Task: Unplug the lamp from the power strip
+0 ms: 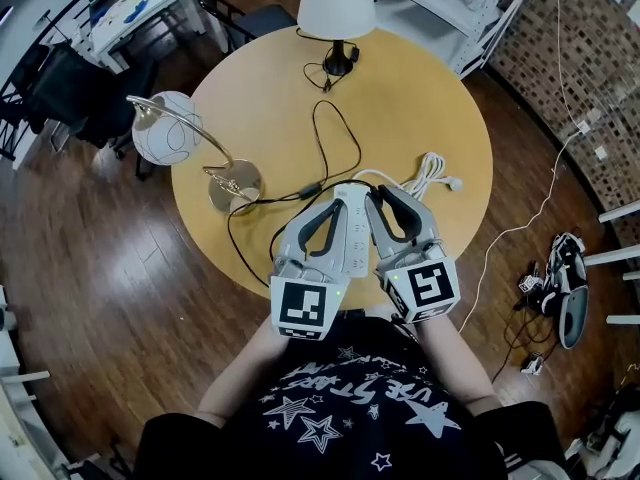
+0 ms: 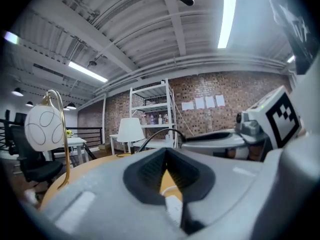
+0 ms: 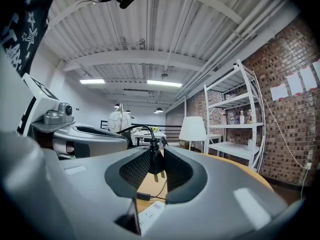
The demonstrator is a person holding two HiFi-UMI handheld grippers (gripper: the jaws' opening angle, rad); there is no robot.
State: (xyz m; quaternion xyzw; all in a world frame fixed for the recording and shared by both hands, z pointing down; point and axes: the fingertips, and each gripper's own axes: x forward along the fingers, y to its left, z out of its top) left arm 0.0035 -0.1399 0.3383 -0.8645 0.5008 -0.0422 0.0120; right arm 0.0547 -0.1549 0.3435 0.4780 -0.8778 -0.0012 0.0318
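Note:
A white power strip (image 1: 352,233) lies on the round wooden table (image 1: 420,118), between my two grippers. My right gripper (image 1: 380,198) is shut on a black plug (image 3: 154,165). The plug hangs clear of the strip with its prongs bare. Its black cord (image 3: 134,129) arcs up and away to the left. In the right gripper view the power strip (image 3: 150,216) shows below the jaws. My left gripper (image 1: 336,202) is beside it, its tips together and nothing between them. The same left gripper (image 2: 167,154) shows only the table and the power strip (image 2: 173,209) under its pads.
A globe lamp (image 1: 165,128) on a gold base (image 1: 234,183) stands at the table's left. A white-shaded lamp (image 1: 336,3) stands at the far edge. Black cord (image 1: 335,133) loops across the middle. A white cable bundle (image 1: 430,173) lies to the right. Shelving (image 1: 450,8) is beyond.

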